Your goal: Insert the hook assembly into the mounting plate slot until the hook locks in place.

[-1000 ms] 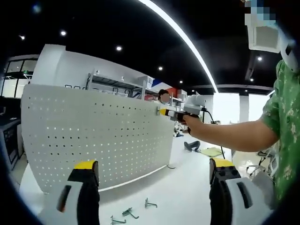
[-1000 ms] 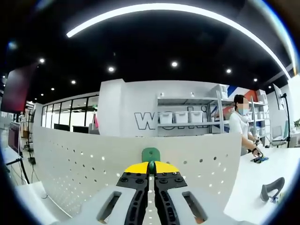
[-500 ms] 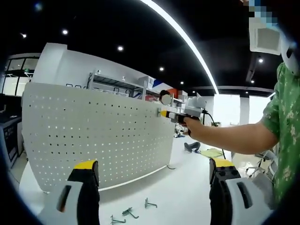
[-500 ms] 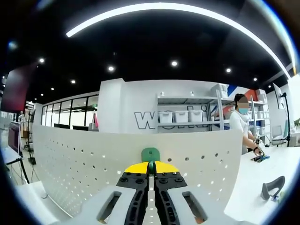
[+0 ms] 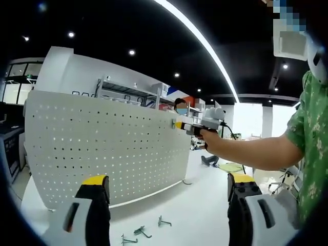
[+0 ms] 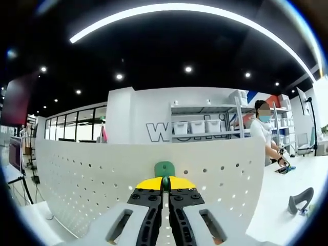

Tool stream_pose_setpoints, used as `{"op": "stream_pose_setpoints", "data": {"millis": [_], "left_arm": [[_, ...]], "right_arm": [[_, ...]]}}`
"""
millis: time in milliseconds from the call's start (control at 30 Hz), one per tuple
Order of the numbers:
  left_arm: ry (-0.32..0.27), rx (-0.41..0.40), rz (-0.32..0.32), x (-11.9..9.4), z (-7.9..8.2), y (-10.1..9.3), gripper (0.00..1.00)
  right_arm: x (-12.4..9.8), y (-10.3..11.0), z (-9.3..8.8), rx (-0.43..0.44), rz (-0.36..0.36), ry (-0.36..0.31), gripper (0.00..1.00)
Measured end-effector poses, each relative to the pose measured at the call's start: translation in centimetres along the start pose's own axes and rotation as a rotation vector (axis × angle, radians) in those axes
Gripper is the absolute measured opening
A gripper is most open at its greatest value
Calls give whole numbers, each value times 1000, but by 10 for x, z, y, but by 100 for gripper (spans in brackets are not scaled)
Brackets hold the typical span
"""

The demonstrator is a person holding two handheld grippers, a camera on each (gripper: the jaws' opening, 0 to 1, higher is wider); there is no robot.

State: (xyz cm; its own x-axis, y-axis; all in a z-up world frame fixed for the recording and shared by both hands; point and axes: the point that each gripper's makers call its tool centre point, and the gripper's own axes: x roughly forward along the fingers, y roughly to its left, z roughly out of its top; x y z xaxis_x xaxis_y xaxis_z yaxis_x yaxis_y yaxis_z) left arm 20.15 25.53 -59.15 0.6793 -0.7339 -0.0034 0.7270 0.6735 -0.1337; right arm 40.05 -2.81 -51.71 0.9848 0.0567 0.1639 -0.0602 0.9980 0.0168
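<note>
Right gripper view looks along the right gripper (image 6: 164, 180), whose jaws are pinched tight on the green hook (image 6: 164, 168). The hook is right up against the white board (image 6: 92, 179) with holes, near its top edge. I think this is the push-in step. Next, the hook should press into a hole until it locks. The left gripper (image 5: 166, 197) waits wide apart, holding nothing, above the spare hooks (image 5: 143, 234) on the desk (image 5: 200, 215) below the board.

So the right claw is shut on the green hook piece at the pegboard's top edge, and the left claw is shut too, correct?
Not quite. The left claw is open, its jaws wide apart and empty, as the left gripper view shows. The rest holds: the right claw is shut on the green hook piece at the top edge of the pegboard.
</note>
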Motion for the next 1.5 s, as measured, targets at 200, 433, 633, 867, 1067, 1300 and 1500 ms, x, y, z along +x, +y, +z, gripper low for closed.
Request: {"op": "stream_pose_setpoints", "data": {"millis": [200, 433, 633, 867, 1067, 1300, 1500], "left_arm": [[5, 0, 0, 1, -1, 1, 97], [6, 0, 1, 1, -1, 2, 96], [7, -2, 6, 1, -1, 4, 95], [11, -8, 10, 0, -3, 7, 95], [13, -7, 6, 2, -3, 6, 94], [17, -6, 4, 3, -4, 6, 94], [21, -6, 4, 3, -6, 6, 93]], "right_arm": [[0, 0, -1, 11, -2, -9, 1], [0, -1, -4, 19, -4, -8, 1], [2, -1, -9, 28, -3, 0, 1], [4, -2, -10, 33, -4, -3, 1], [6, -1, -11, 28, 3, 0, 2], [4, -1, -19, 25, 10, 22, 6], [1, -1, -22, 22, 13, 28, 6]]}}
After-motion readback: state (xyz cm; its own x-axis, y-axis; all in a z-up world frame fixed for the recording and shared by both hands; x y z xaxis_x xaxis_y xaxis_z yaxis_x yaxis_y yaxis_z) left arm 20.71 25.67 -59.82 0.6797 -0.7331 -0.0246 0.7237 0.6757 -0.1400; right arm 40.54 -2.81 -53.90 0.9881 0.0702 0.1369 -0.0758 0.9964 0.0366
